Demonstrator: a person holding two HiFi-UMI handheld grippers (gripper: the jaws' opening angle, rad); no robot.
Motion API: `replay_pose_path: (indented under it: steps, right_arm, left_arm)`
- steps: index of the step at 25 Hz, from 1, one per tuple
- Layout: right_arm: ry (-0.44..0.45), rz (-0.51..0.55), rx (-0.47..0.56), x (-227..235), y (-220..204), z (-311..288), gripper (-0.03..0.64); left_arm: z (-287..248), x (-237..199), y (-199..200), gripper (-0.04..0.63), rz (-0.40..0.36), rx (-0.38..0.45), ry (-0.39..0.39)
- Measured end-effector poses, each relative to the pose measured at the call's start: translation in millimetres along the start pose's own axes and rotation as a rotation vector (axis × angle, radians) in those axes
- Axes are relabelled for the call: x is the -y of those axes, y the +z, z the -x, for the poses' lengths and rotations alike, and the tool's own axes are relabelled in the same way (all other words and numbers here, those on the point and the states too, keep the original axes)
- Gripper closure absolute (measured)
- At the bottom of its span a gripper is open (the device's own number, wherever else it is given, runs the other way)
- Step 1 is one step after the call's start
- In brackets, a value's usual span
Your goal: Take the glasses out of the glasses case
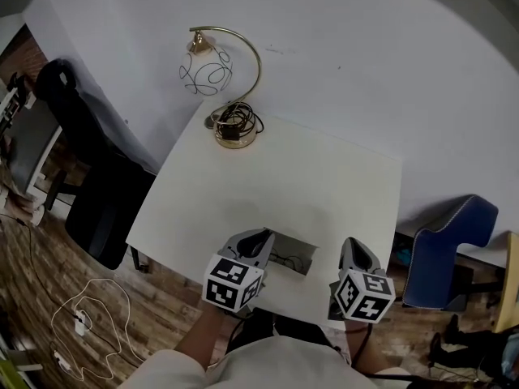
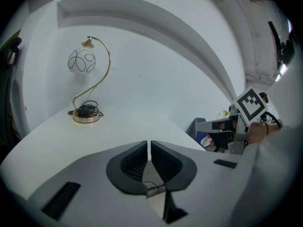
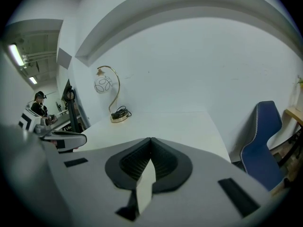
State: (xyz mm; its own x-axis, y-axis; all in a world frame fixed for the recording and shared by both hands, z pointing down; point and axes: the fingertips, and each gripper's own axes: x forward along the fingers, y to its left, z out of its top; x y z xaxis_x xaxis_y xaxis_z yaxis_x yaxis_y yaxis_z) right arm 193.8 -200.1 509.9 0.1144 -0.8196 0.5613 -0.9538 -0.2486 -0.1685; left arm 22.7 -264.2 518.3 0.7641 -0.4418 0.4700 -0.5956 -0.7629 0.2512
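No glasses case and no glasses show in any view. The white table (image 1: 324,185) is bare apart from a lamp at its far end. My left gripper (image 1: 258,238) hovers over the table's near edge, its jaws closed with only a hairline gap and nothing between them (image 2: 149,143). My right gripper (image 1: 355,246) hangs to the right of it at the same edge, its jaws meeting at the tips and holding nothing (image 3: 150,140). Each gripper shows at the side of the other's view: the right gripper (image 2: 236,126) and the left gripper (image 3: 66,138).
A brass lamp with a glass globe (image 1: 208,70) stands at the table's far left corner, its cord coiled on the base (image 1: 235,128). A rectangular cable slot (image 1: 290,258) is cut in the near edge. A black chair (image 1: 89,185) stands left, a blue chair (image 1: 446,250) right.
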Motion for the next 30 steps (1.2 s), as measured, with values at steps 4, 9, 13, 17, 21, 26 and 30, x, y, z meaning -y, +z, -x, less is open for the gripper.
replay_pose_path:
  steps: [4,9,13,17,21,26,30]
  right_arm:
    - [-0.008,-0.007,-0.013,5,-8,5,0.584]
    - [-0.019,-0.011,-0.019,8,-13,9,0.584]
    - [-0.026,-0.015,-0.021,10,-16,12,0.584]
    - [-0.031,-0.019,-0.029,14,-20,12,0.584]
    - [-0.034,-0.021,-0.040,17,-24,13,0.584]
    - [-0.034,-0.024,-0.056,17,-30,13,0.584]
    - [-0.043,-0.032,-0.070,19,-36,13,0.584]
  left_arm:
    - [0,2,-10,0.575,-0.012,-0.035,-0.019]
    - [-1,6,-19,0.472,-0.027,-0.066,-0.063]
    - [0,11,-27,0.472,-0.086,-0.106,-0.105]
    - [-3,22,-41,0.459,-0.191,-0.205,-0.214]
    - [-5,34,-60,0.453,-0.282,-0.326,-0.341]
    - [-12,40,-71,0.453,-0.385,-0.398,-0.408]
    - [-18,42,-79,0.453,-0.484,-0.459,-0.452]
